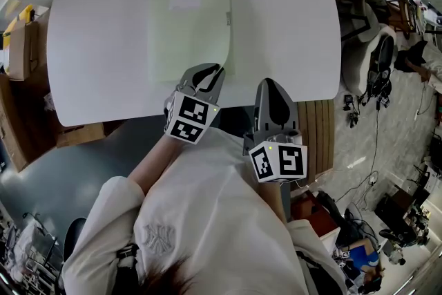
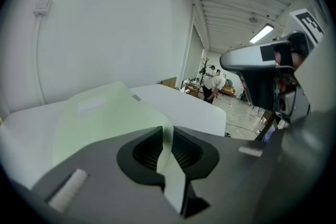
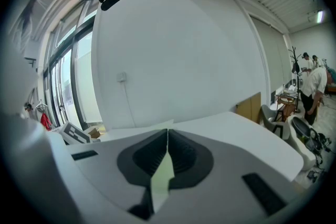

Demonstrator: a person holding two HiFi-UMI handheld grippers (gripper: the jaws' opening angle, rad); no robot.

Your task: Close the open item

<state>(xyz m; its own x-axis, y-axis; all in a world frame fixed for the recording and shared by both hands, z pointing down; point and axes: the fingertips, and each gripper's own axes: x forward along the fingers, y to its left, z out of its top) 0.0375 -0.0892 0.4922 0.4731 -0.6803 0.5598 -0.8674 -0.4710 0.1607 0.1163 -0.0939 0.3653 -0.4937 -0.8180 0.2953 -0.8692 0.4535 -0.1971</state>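
A pale green folder (image 1: 186, 31) lies flat on the white table (image 1: 290, 24), with a white label near its far edge. The right edge of its cover curls upward. My left gripper (image 1: 207, 72) is at the folder's near right corner, shut on the cover sheet. In the left gripper view the sheet (image 2: 105, 113) runs down between the pads of the left gripper (image 2: 167, 152). My right gripper (image 1: 271, 86) hovers just right of the folder at the table's front edge. In the right gripper view the jaws of the right gripper (image 3: 167, 152) meet, and the folder's corner (image 3: 157, 126) lies beyond them.
Office chairs (image 1: 373, 45) stand off the table's right end. Cardboard boxes (image 1: 24, 45) sit at the left. A wooden panel (image 1: 318, 135) is below the table's near right corner. People (image 2: 212, 84) stand far off across the room. A wall lies behind the table.
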